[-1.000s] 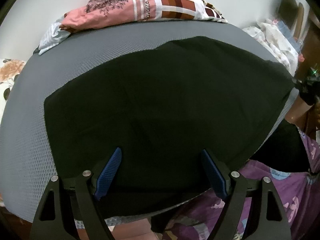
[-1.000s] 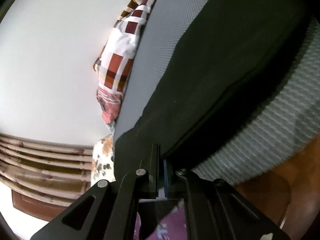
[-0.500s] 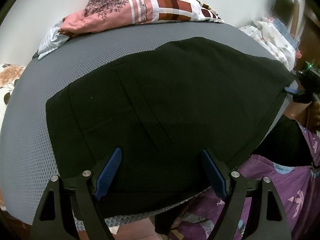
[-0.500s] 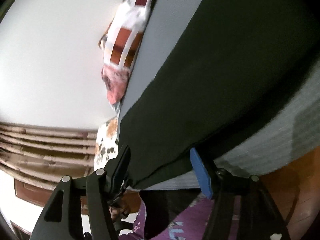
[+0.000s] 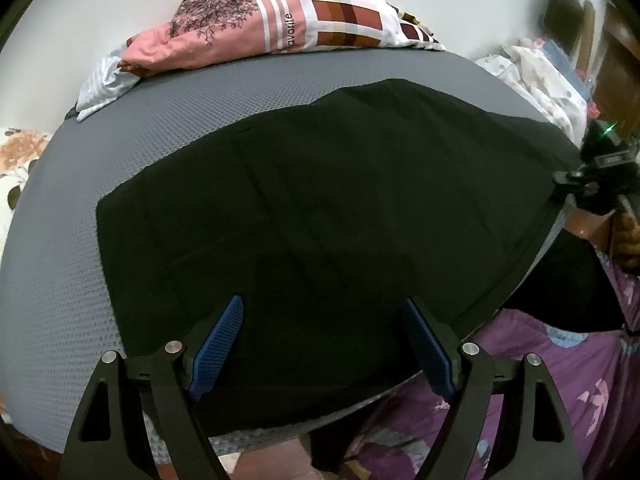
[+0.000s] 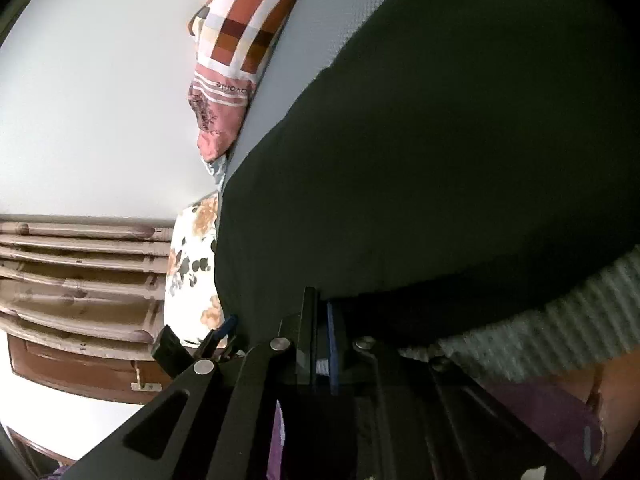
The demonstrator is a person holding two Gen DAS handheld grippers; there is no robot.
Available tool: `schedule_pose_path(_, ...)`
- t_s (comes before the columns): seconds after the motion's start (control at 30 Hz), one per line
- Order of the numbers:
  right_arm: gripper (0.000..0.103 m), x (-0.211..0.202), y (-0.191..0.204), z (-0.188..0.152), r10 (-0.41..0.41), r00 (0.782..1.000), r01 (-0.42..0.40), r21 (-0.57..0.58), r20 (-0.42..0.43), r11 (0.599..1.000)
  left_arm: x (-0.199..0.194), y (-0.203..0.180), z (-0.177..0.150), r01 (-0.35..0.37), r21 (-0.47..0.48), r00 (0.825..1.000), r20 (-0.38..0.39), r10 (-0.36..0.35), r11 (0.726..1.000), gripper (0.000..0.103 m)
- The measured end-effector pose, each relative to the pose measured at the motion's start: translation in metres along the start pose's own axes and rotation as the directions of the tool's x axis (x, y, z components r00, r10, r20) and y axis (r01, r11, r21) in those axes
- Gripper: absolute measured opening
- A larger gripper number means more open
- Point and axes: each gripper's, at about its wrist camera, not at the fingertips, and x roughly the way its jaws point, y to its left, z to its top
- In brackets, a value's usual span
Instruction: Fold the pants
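Black pants [image 5: 340,216] spread flat across the middle of a grey mattress [image 5: 60,272], left gripper [image 5: 324,344] low in frame with blue fingers [image 5: 218,346] wide apart and empty above the near hem, right gripper [image 6: 322,320] at bottom centre just clamped shut on the pants' edge, patterned bedding [image 5: 272,28] bunched at top.

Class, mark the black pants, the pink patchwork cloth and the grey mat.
black pants [image 5: 340,200], left wrist view, middle of the fabric
pink patchwork cloth [image 5: 248,34], left wrist view, pink panel
grey mat [image 5: 60,240], left wrist view, bare left part
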Motion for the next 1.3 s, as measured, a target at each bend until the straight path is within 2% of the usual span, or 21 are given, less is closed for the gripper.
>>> schedule_pose_path(0.07,0.005,-0.007,0.002,-0.008,-0.008,1.0,0.008,-0.018,-0.02,1.0,-0.002,0.004,-0.002,-0.005,0.007,1.0,-0.002,0.005,1.0,0.082)
schedule_pose_path(0.13,0.004,-0.006,-0.002,-0.008,-0.054,0.998,0.053,-0.021,-0.037,0.998,-0.004,0.008,-0.003,0.007,-0.002,1.0,0.004,-0.007,1.0,0.082)
schedule_pose_path(0.2,0.0,-0.003,-0.018,-0.005,-0.073,0.996,0.075,0.032,-0.059,0.997,-0.006,0.011,-0.004,0.004,-0.005,1.0,0.004,-0.004,1.0,0.082)
schedule_pose_path(0.23,0.0,-0.003,-0.023,-0.003,-0.048,0.997,0.052,0.056,-0.066,0.997,-0.006,0.012,-0.005,0.0,-0.003,1.0,0.004,0.0,1.0,0.082)
schedule_pose_path(0.33,0.003,-0.004,-0.016,-0.003,-0.074,0.995,0.075,0.0,-0.063,0.997,-0.007,0.012,-0.006,-0.006,0.009,1.0,0.006,0.006,1.0,0.082)
schedule_pose_path(0.4,0.005,-0.001,-0.007,-0.006,-0.02,0.996,0.016,-0.041,-0.093,0.999,-0.007,0.012,-0.005,-0.007,0.007,1.0,0.002,0.007,1.0,0.082)
schedule_pose_path(0.47,0.009,0.002,-0.001,-0.007,0.0,0.994,-0.005,-0.049,-0.106,0.999,-0.009,0.014,-0.004,-0.002,-0.016,1.0,0.002,0.002,1.0,0.082)
schedule_pose_path(0.5,0.018,0.005,0.0,-0.005,0.023,0.993,-0.028,-0.042,-0.119,0.999,-0.01,0.015,-0.003,-0.006,-0.033,1.0,0.007,0.006,0.999,0.082)
schedule_pose_path(0.53,0.037,0.008,0.0,-0.005,0.03,0.992,-0.034,-0.033,-0.124,0.999,-0.014,0.017,-0.002,-0.005,-0.053,1.0,0.017,0.005,0.999,0.082)
schedule_pose_path(0.6,0.049,0.014,-0.001,-0.002,0.039,0.992,-0.04,-0.002,-0.116,0.999,-0.022,0.023,0.0,0.039,-0.121,0.998,0.047,-0.034,0.992,0.082)
schedule_pose_path(0.67,0.047,0.02,0.001,0.002,0.044,0.993,-0.041,0.023,-0.106,0.999,-0.027,0.029,0.003,0.112,-0.202,0.993,0.054,-0.103,0.973,0.082)
schedule_pose_path(0.73,0.05,0.028,0.009,0.001,0.028,0.996,-0.026,0.02,-0.088,0.999,-0.03,0.03,0.004,0.226,-0.278,0.974,0.059,-0.218,0.934,0.082)
schedule_pose_path(0.8,0.05,0.037,0.018,-0.004,0.028,0.997,-0.027,0.006,-0.067,1.0,-0.034,0.018,0.009,0.187,-0.234,0.982,0.024,-0.187,0.954,0.082)
schedule_pose_path(0.87,0.043,0.048,0.025,-0.009,0.002,0.998,-0.003,-0.02,-0.068,1.0,-0.037,0.009,0.012,0.184,-0.192,0.982,0.001,-0.188,0.964,0.082)
schedule_pose_path(0.9,0.029,0.053,0.027,-0.009,-0.01,0.997,0.008,-0.029,-0.077,1.0,-0.039,0.004,0.015,0.174,-0.17,0.984,0.0,-0.176,0.97,0.082)
schedule_pose_path(0.93,0.007,0.057,0.027,-0.01,-0.018,0.996,0.015,-0.035,-0.089,0.999,-0.039,0.003,0.016,0.163,-0.167,0.986,-0.003,-0.166,0.972,0.082)
schedule_pose_path(1.0,0.007,0.061,0.026,-0.01,-0.038,0.994,0.034,-0.034,-0.106,0.999,-0.036,0.007,0.019,0.171,-0.201,0.984,-0.013,-0.177,0.965,0.082)
schedule_pose_path(1.1,0.006,0.054,0.024,-0.012,0.012,0.993,-0.013,-0.006,-0.116,1.0,-0.028,0.022,0.018,0.199,-0.287,0.977,-0.015,-0.212,0.937,0.082)
schedule_pose_path(1.17,0.006,0.049,0.029,-0.016,0.029,0.991,-0.031,-0.015,-0.131,0.999,-0.023,0.024,0.017,0.151,-0.271,0.985,-0.037,-0.167,0.951,0.082)
schedule_pose_path(1.2,0.006,0.047,0.03,-0.019,0.021,0.989,-0.025,-0.022,-0.144,0.999,-0.019,0.025,0.015,0.117,-0.255,0.989,-0.055,-0.135,0.96,0.082)
schedule_pose_path(1.3,0.006,0.052,0.02,-0.024,-0.01,0.984,0.01,0.0,-0.18,1.0,-0.01,0.032,0.01,0.075,-0.246,0.992,-0.082,-0.098,0.966,0.082)
